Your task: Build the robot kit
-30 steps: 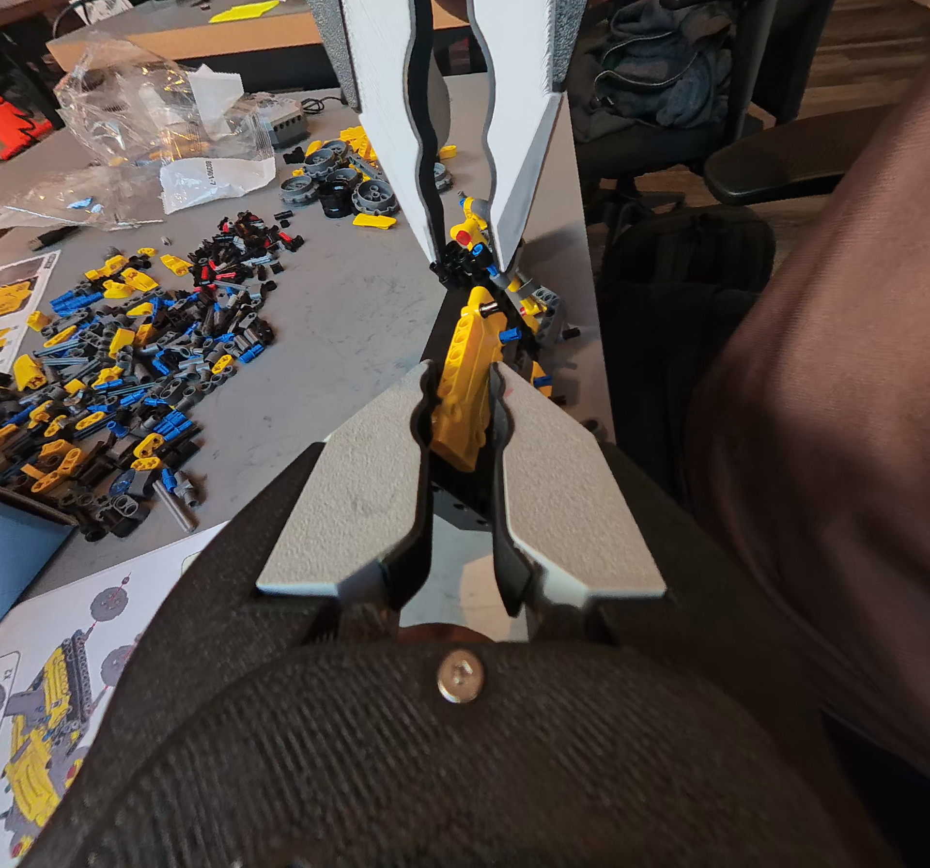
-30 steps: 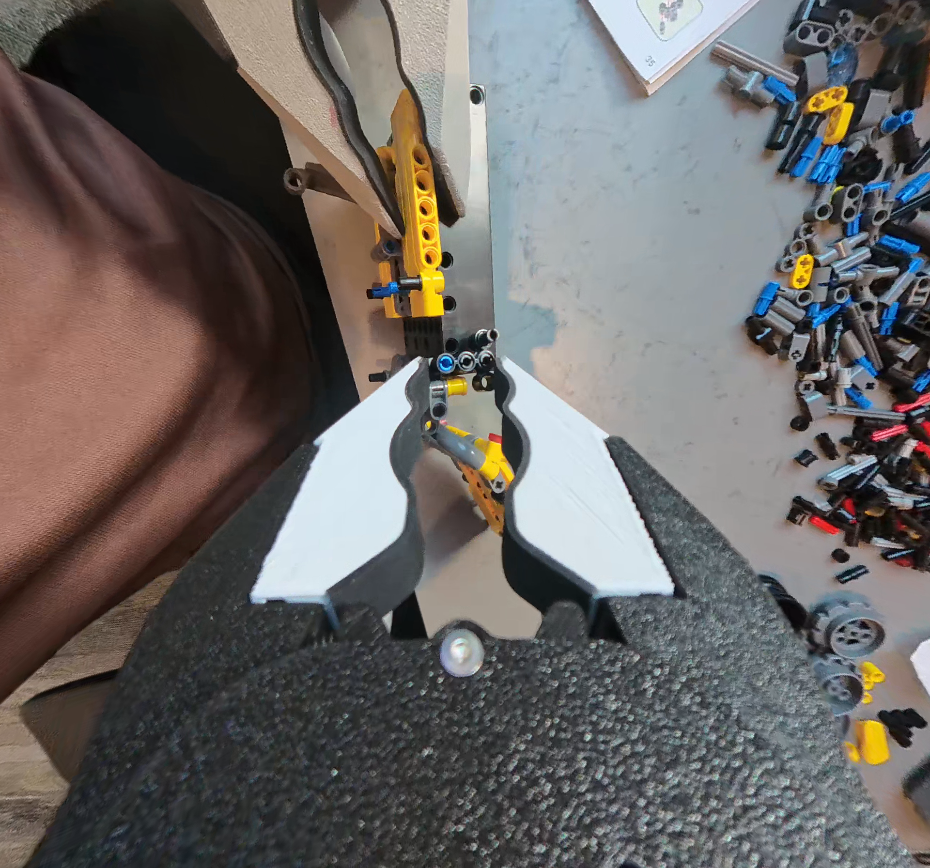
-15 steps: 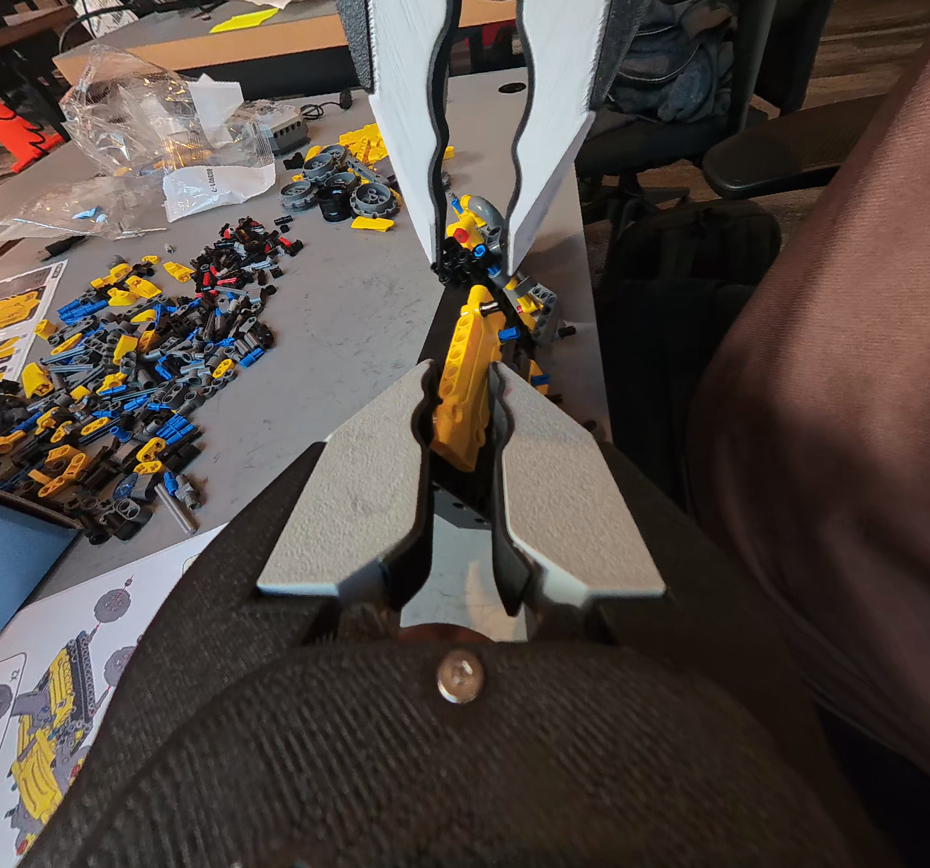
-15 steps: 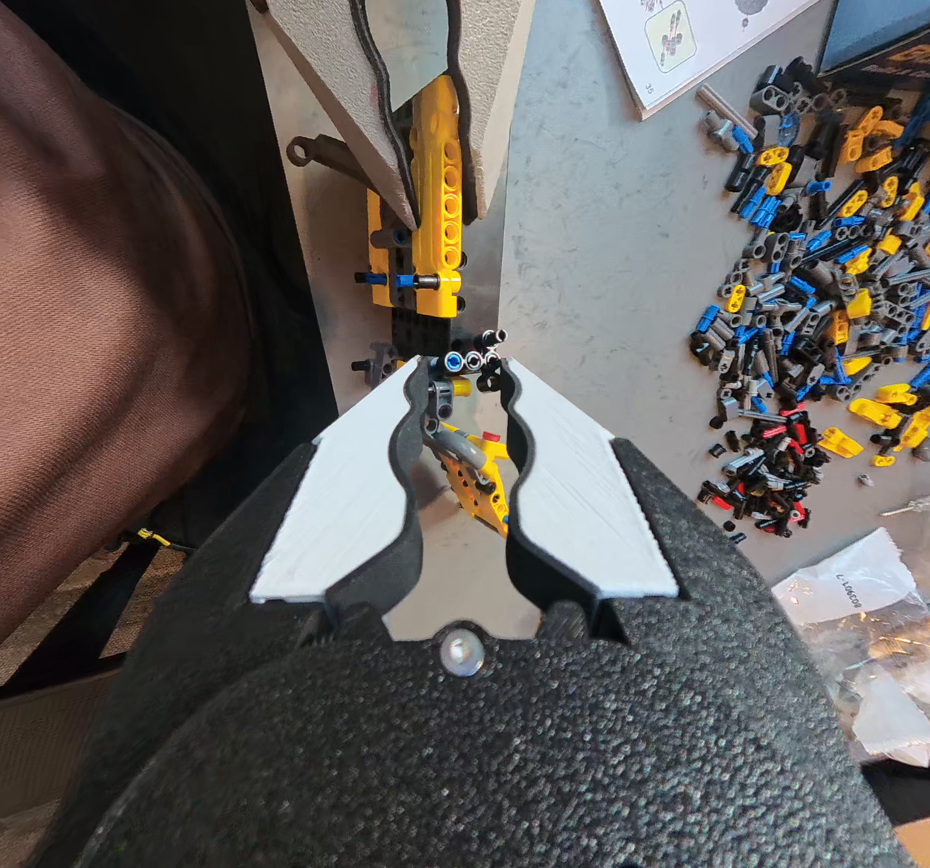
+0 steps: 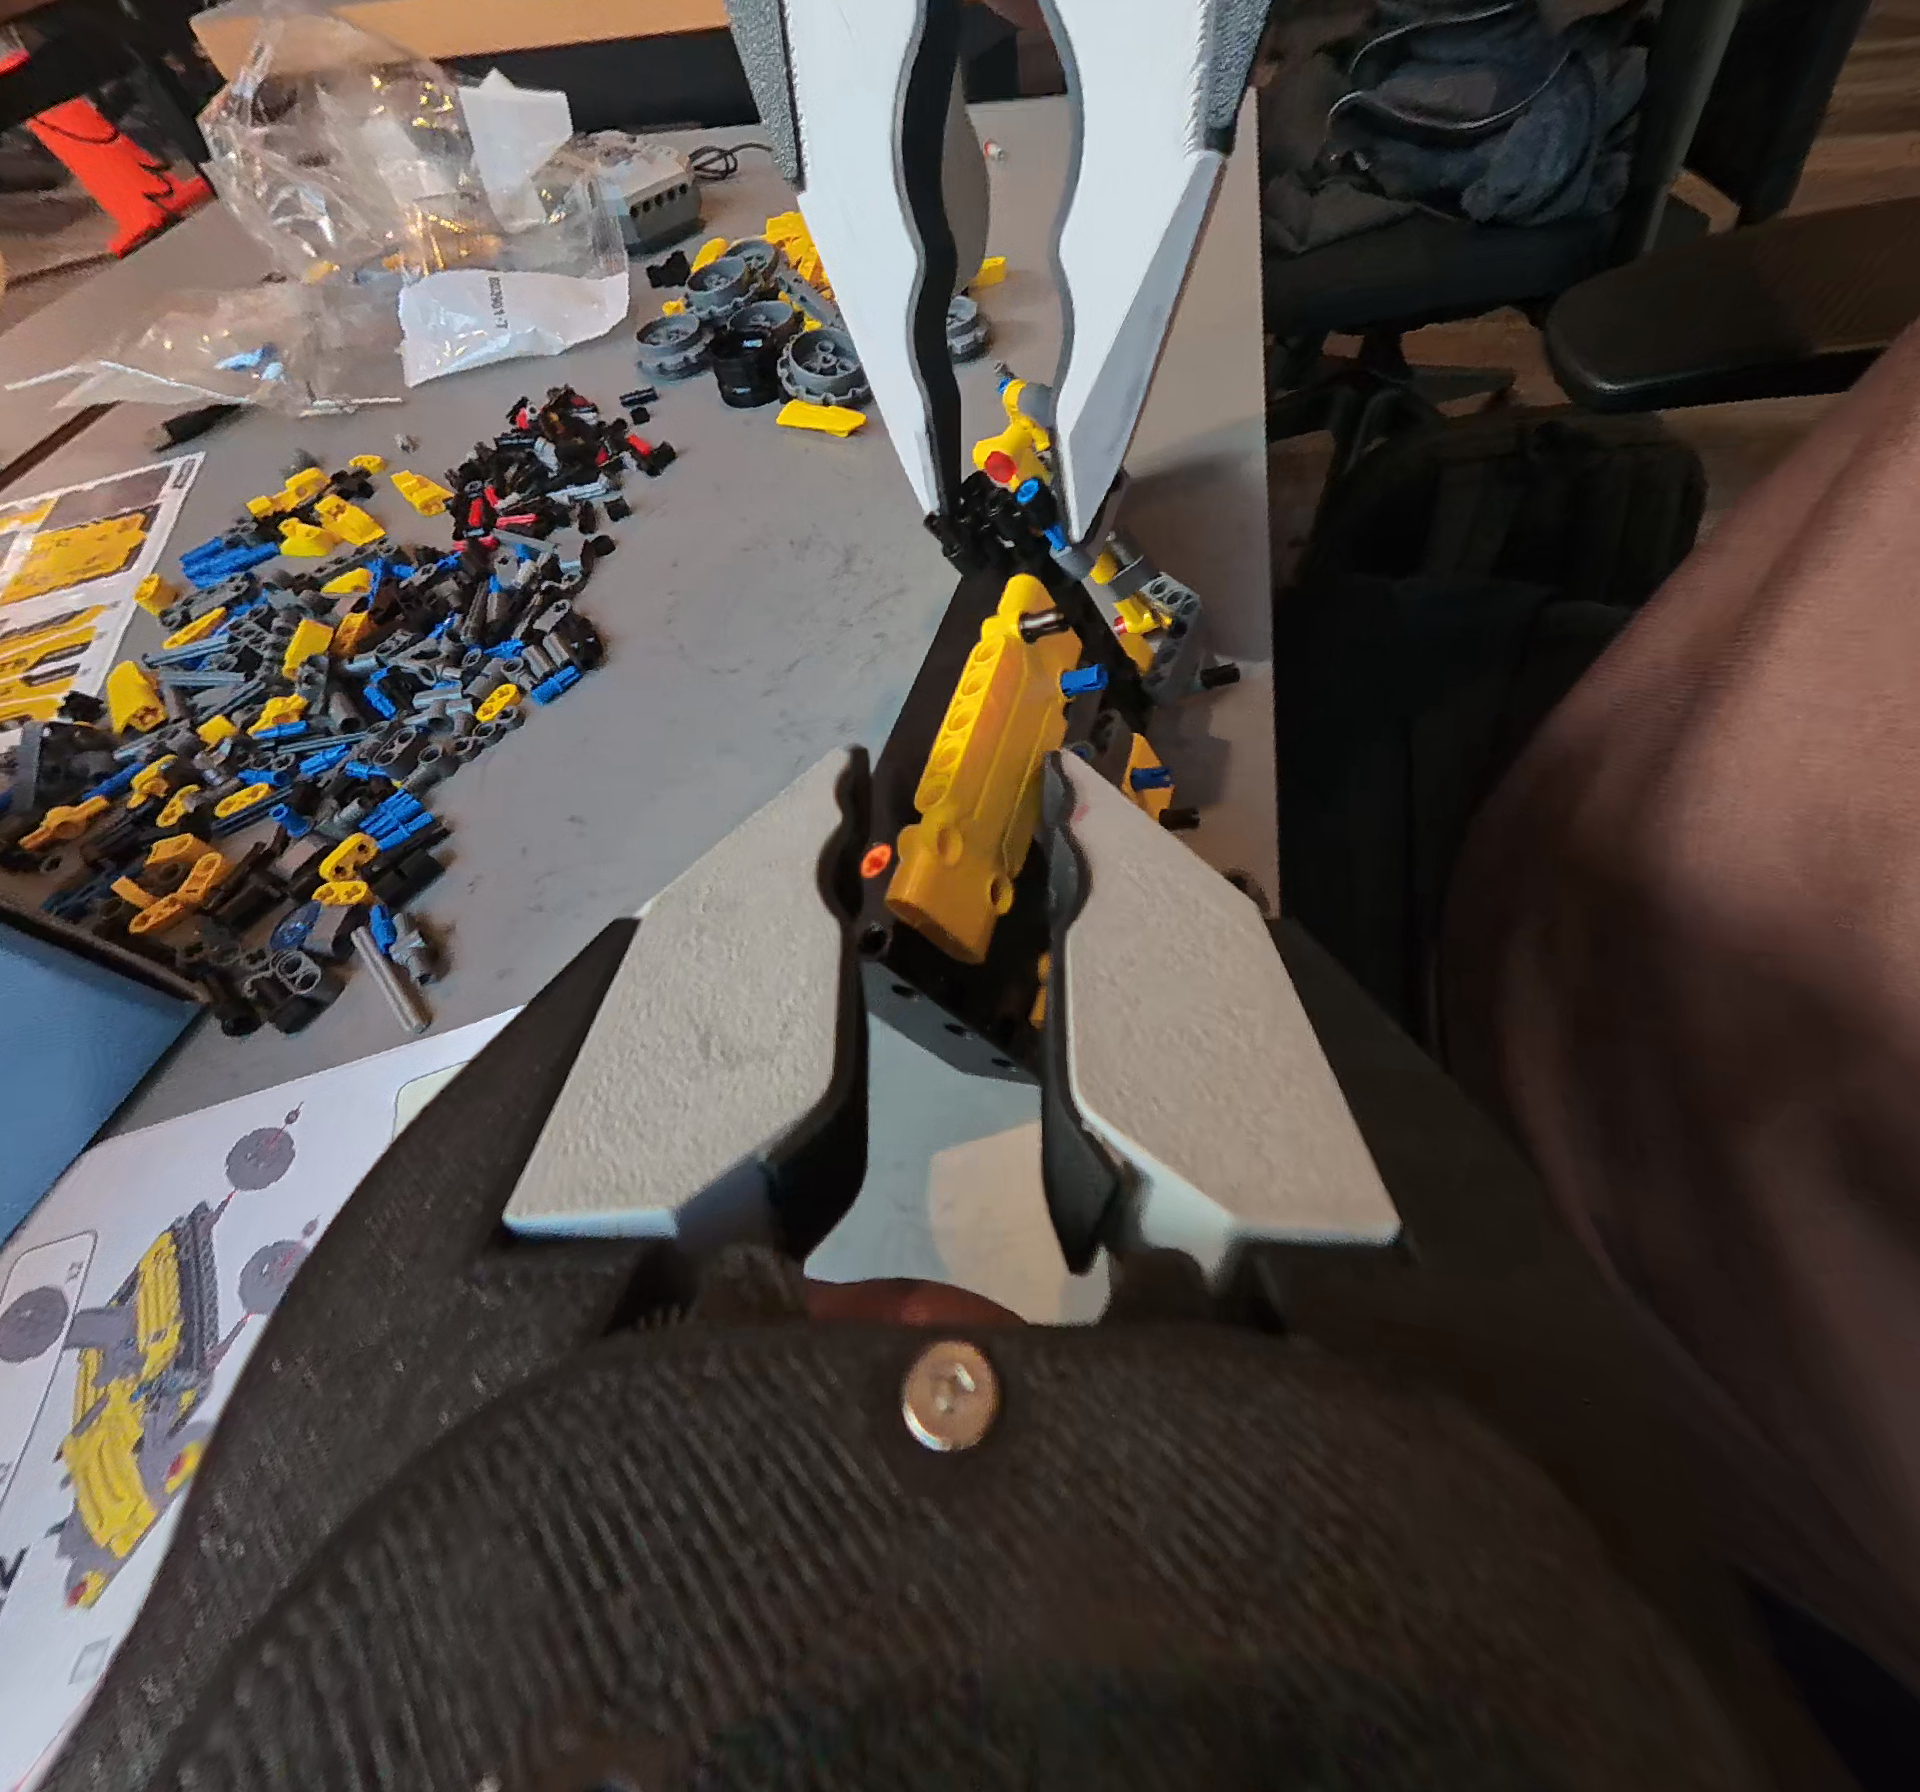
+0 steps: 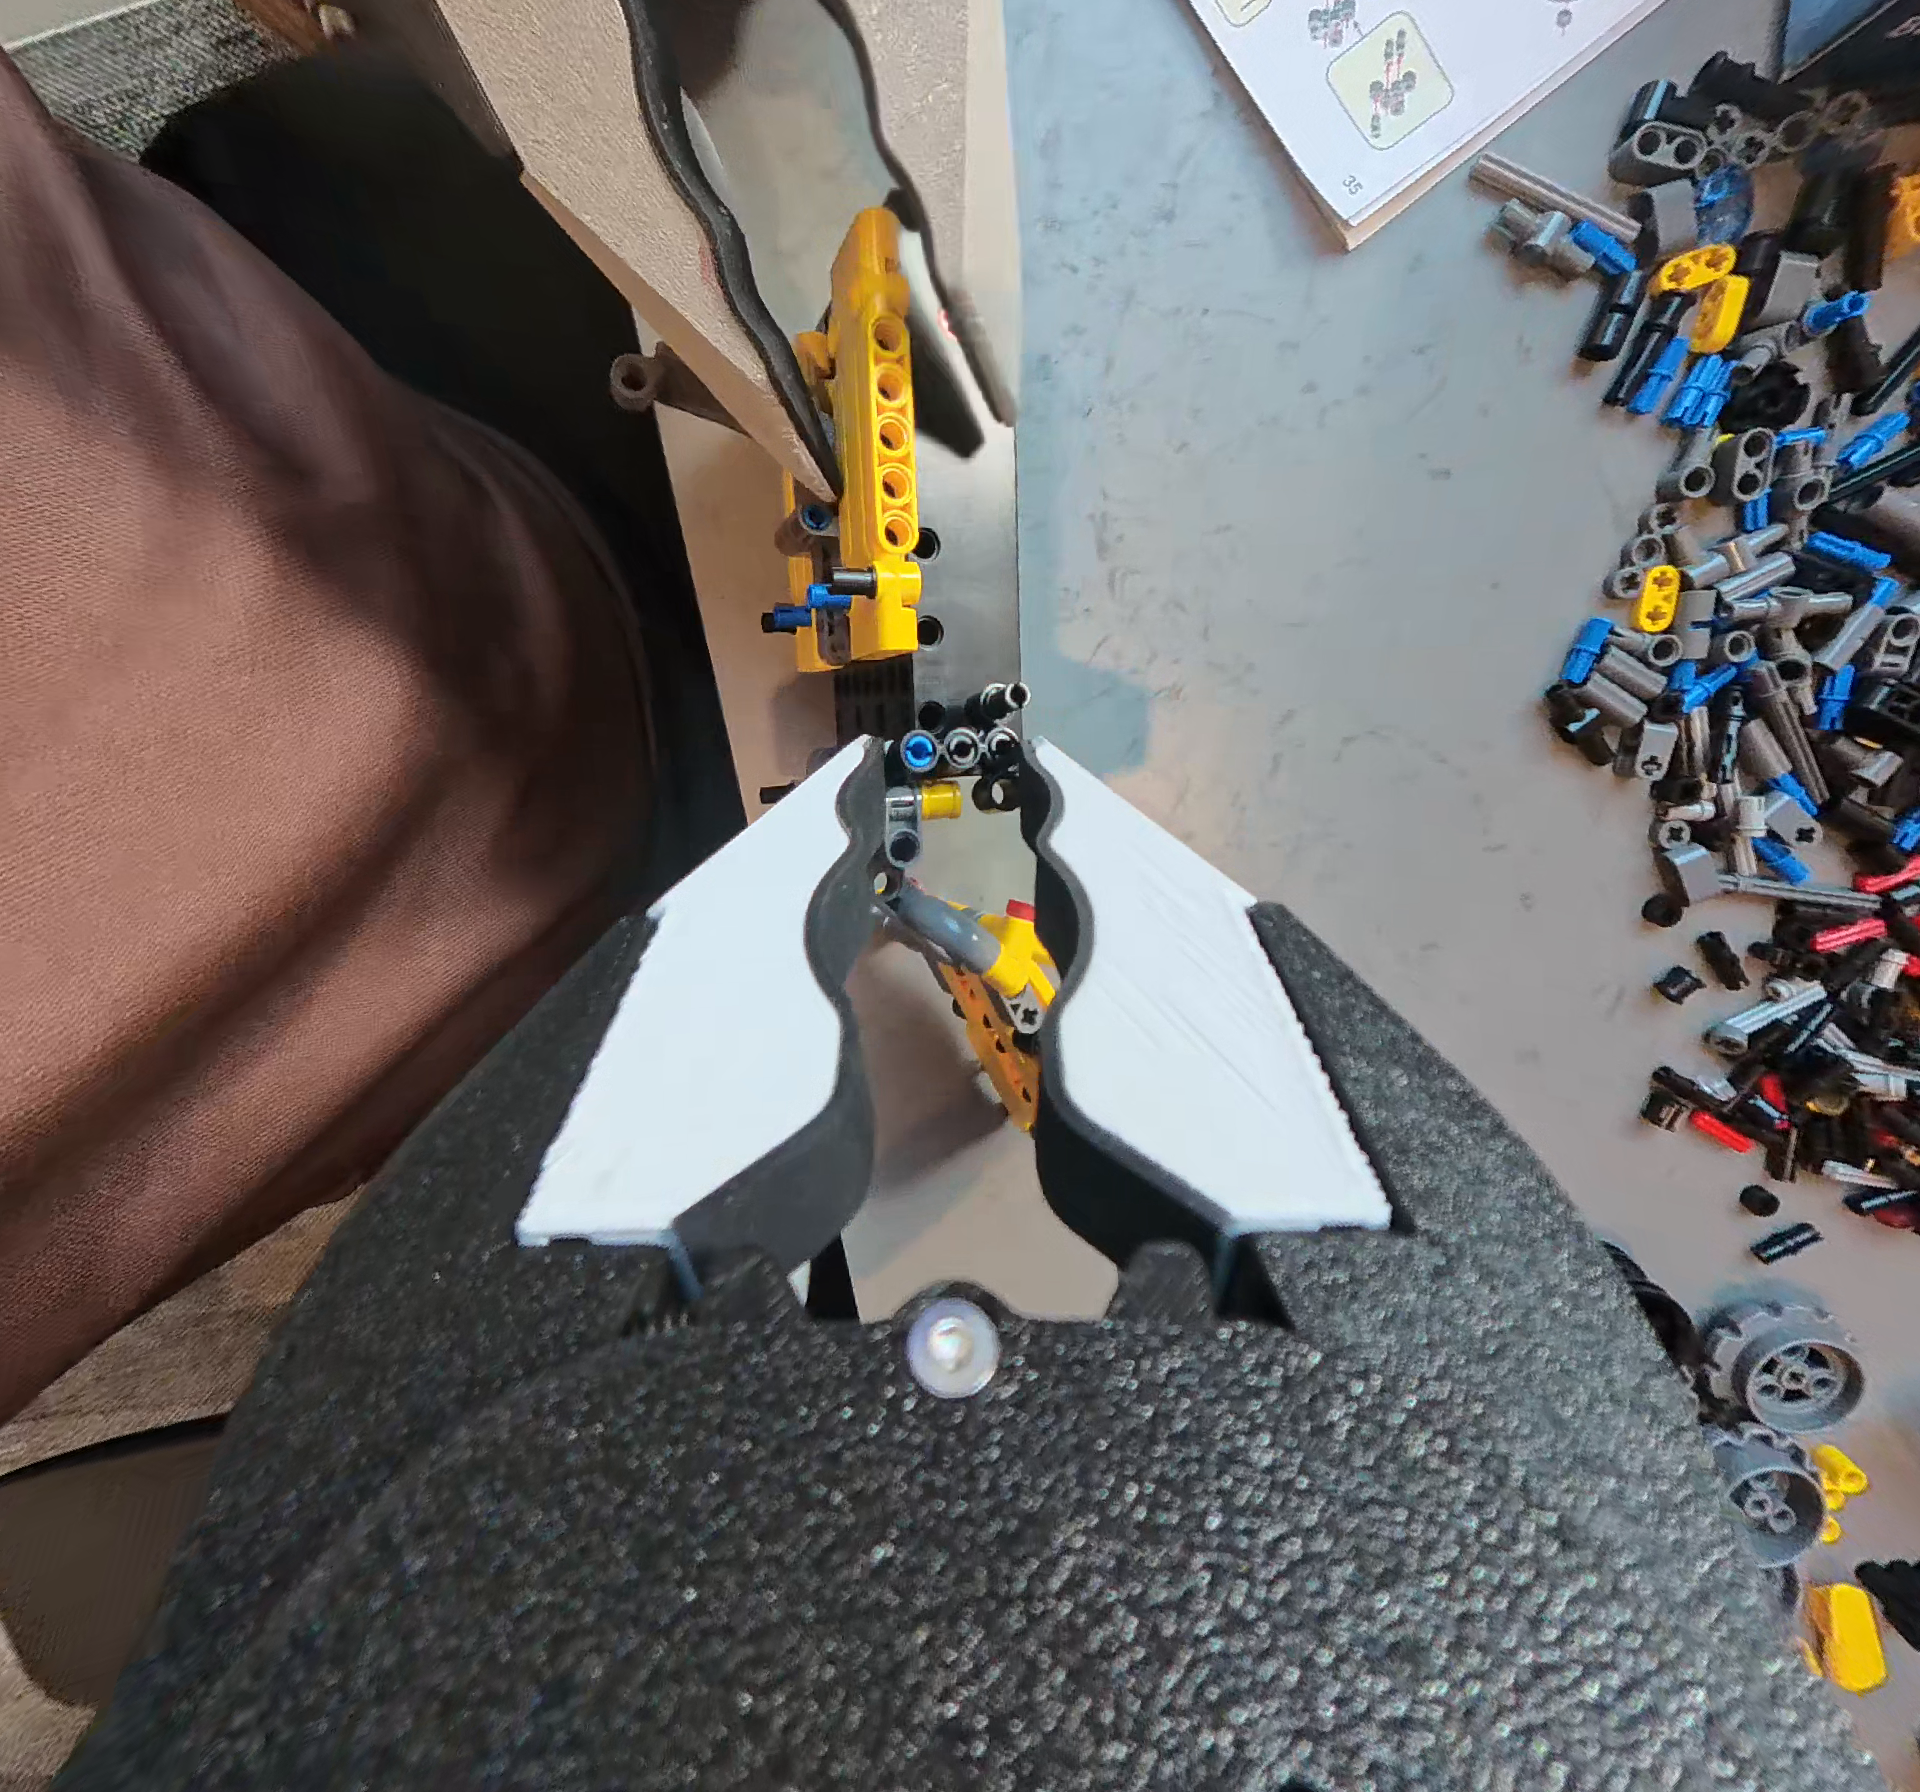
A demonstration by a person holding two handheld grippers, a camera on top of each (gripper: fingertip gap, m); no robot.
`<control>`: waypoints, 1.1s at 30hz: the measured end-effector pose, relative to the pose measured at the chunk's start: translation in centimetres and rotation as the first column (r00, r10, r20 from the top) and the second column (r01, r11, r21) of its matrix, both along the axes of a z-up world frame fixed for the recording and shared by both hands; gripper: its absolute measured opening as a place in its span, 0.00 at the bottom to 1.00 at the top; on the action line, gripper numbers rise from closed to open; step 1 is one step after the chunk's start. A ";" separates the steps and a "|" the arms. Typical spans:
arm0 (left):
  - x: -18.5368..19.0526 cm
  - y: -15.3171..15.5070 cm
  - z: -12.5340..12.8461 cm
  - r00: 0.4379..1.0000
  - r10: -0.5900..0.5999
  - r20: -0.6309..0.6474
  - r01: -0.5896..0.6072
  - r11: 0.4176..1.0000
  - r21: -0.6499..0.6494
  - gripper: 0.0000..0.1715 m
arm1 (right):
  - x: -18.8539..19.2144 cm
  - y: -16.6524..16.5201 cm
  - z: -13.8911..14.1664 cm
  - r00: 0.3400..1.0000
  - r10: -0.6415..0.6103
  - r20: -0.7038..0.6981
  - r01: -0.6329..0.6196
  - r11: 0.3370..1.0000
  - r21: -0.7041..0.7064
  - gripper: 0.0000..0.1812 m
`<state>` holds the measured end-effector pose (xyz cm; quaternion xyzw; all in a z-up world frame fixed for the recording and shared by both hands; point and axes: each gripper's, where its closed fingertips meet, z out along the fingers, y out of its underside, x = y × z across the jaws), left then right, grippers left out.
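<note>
Grey table (image 5: 748, 620) w/ bricks (image 5: 312, 703) (manual (image 6: 1403, 28) too).

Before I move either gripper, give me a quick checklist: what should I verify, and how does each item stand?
1. Right gripper grip: ok, its fingertips pinch the black pin end of the brick assembly.
2. Left gripper grip: cannot tell, a slim gap shows beside the yellow beam.
3. Drop zone: not ok, the assembly sits right at the edge of the table.
4. Loose parts pile: ok, off to the side, apart from both grippers.
5. Instruction booklet: ok, lying open on the table.
</note>
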<state>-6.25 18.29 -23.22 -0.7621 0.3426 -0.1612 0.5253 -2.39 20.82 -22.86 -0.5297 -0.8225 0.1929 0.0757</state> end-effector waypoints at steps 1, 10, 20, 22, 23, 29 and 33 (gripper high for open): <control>-0.1 0.0 0.0 1.000 0.011 -0.025 -0.011 1.000 -0.003 0.19 | 0.0 0.0 0.0 1.000 0.001 -0.011 -0.001 1.000 -0.001 0.12; -0.2 0.1 0.1 0.982 -0.030 -0.188 0.008 0.993 -0.122 0.28 | 0.1 -0.5 0.2 0.995 0.062 -0.075 -0.061 0.998 0.015 0.12; 0.6 -1.3 -1.7 0.990 -0.132 0.047 0.140 0.922 -0.361 0.29 | 0.2 -1.1 0.4 0.987 0.104 -0.119 -0.096 0.993 0.072 0.12; 0.5 -1.0 -1.6 0.989 -0.139 0.055 0.149 0.924 -0.351 0.24 | 0.2 -1.1 0.4 0.987 0.107 -0.120 -0.098 0.992 0.074 0.12; 0.6 -1.0 -1.6 0.989 -0.140 0.053 0.150 0.926 -0.346 0.24 | 0.3 -1.1 0.4 0.987 0.107 -0.119 -0.098 0.992 0.078 0.12; 0.8 -0.8 -1.6 0.993 -0.116 0.004 0.113 0.960 -0.255 0.23 | 0.6 -1.0 0.4 0.986 0.137 -0.100 -0.120 0.979 0.165 0.13; 0.7 -0.4 -1.6 0.995 -0.104 0.005 0.102 0.969 -0.225 0.23 | 0.6 -0.7 0.4 0.982 0.161 -0.097 -0.131 0.956 0.262 0.13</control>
